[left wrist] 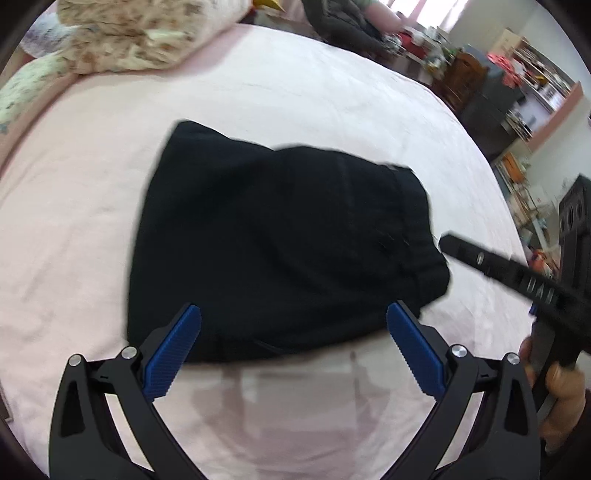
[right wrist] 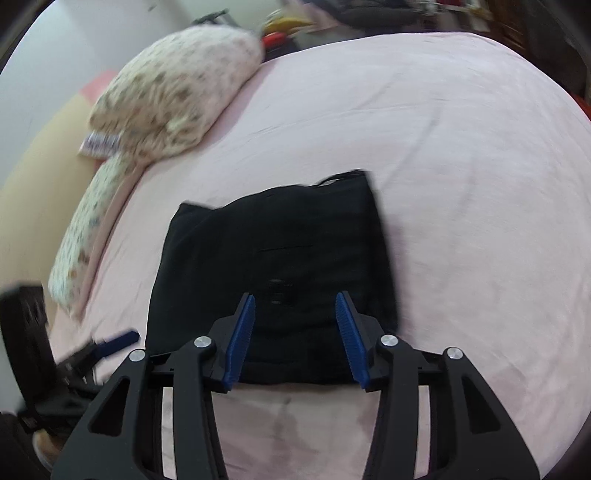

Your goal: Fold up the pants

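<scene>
- Left tool [left wrist: 293,326]: its blue pads are spread wide with nothing between them, held above the near edge of the pants [left wrist: 280,243].
- Right tool [right wrist: 295,312]: parted too, more narrowly, empty, over the near hem of the pants [right wrist: 273,266]. In the left view its black body [left wrist: 517,273] comes in from the right, tip just beside the pants' right edge, with a hand [left wrist: 554,384] on its grip.
- In the right view the left tool [right wrist: 110,341] shows blurred at the lower left, just off the pants' left side.
- Pants: black, folded into a compact, roughly square bundle, lying flat on the bed [left wrist: 258,92] near its front edge. The far corners look slightly uneven; blur hides finer detail.
- Bed: covered by a pale pink sheet, lightly creased, with a bare strip between the pants and the viewer and broad bare sheet to the right and behind.
- Far left: a floral pillow [right wrist: 173,92] lies on a second floral piece [right wrist: 92,221] along the bed's left edge, well apart from the pants.
- Beyond the bed: cluttered shelves [left wrist: 535,92] and dark furniture [left wrist: 491,99] on the right, a dark heap [left wrist: 343,22] at the far end, and a pale wall [right wrist: 44,55] on the left.
</scene>
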The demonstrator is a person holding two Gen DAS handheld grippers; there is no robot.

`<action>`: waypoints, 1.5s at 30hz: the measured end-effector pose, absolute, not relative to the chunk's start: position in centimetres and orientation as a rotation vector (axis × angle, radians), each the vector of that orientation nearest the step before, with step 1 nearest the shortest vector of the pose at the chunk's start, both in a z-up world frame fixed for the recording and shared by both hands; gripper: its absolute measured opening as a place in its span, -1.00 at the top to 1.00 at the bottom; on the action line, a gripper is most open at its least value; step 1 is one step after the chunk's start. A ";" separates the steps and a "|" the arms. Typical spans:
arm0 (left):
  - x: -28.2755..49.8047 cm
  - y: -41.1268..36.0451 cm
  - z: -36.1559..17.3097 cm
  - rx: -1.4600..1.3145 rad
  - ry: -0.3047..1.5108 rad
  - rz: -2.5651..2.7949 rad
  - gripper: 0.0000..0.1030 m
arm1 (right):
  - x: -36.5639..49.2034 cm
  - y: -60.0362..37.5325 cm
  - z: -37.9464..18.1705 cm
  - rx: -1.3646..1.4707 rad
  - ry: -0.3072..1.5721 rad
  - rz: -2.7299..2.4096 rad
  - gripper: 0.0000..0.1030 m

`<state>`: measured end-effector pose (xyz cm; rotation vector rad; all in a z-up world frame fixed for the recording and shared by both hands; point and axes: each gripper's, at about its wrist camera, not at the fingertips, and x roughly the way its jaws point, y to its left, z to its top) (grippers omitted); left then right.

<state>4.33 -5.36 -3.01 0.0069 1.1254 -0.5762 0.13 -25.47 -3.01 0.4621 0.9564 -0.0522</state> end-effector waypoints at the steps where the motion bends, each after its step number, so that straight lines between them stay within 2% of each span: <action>1: 4.8 -4.9 -2.9 0.000 1.117 -0.568 -0.96 | 0.2 -25.0 -3.2 0.449 0.964 -0.044 0.10; 8: 7.3 -5.0 -3.0 -0.013 1.112 -0.552 -0.96 | 0.8 -23.9 -3.9 0.413 0.993 -0.066 0.11; 14: 7.6 -5.8 -5.7 0.076 1.188 -0.540 -0.96 | 1.0 -24.0 -7.1 0.379 1.109 -0.131 0.11; 19: 7.6 -5.8 -8.9 0.135 1.300 -0.494 -0.96 | 1.1 -23.5 -7.7 0.328 1.122 -0.149 0.10; 25: 7.3 -6.4 -9.9 0.208 1.307 -0.497 -0.97 | 0.9 -23.5 -8.4 0.302 1.123 -0.140 0.10; 30: 8.0 -6.0 -8.7 0.150 1.303 -0.492 -0.97 | 0.7 -24.0 -6.8 0.340 1.080 -0.113 0.10; 34: 10.0 -5.5 -6.0 0.087 1.185 -0.503 -0.97 | 1.0 -25.7 -4.7 0.396 0.983 -0.126 0.10; 40: 14.9 -6.8 -5.6 0.098 1.163 -0.487 -0.97 | 4.1 -27.0 -5.6 0.399 1.009 -0.150 0.10; 43: 16.8 -7.9 -8.6 0.150 1.281 -0.468 -0.97 | 5.5 -27.1 -9.0 0.408 1.157 -0.188 0.09; 45: 17.5 -8.0 -10.6 0.152 1.362 -0.465 -0.97 | 5.7 -26.9 -9.8 0.388 1.157 -0.181 0.09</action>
